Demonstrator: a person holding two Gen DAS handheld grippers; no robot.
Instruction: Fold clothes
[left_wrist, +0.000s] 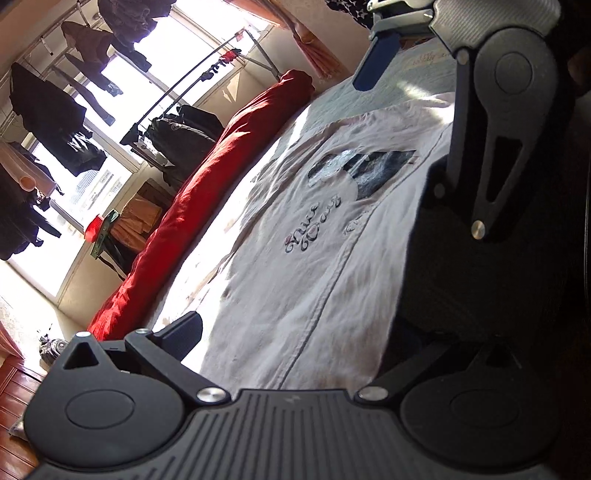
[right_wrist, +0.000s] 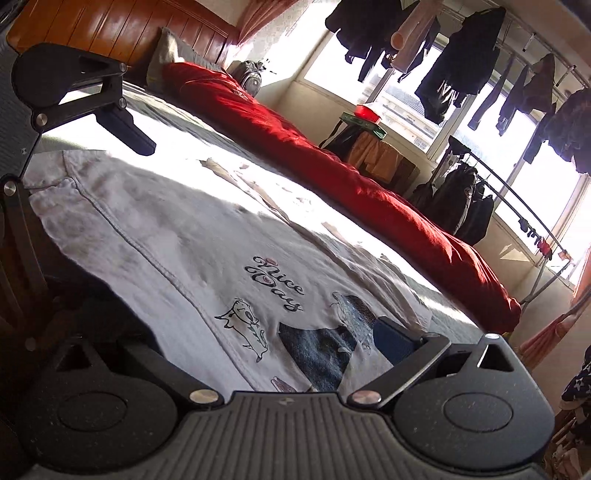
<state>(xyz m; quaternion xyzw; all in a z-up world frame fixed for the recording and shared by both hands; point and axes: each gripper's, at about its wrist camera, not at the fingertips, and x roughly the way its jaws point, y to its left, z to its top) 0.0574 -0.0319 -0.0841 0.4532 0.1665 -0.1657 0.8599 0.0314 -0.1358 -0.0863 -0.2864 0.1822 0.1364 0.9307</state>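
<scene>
Two hand-held grippers low over white shirt (right_wrist: 207, 236) on bed, left (left_wrist: 295, 332) and right (right_wrist: 266, 339), jaws spread wide, holding nothing.

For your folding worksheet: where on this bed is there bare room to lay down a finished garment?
The sunlit strip of bed between the white shirt and the red quilt is bare, and widens toward the headboard. The near side is crowded: the shirt covers it, with the left gripper and right gripper at its edges.
</scene>
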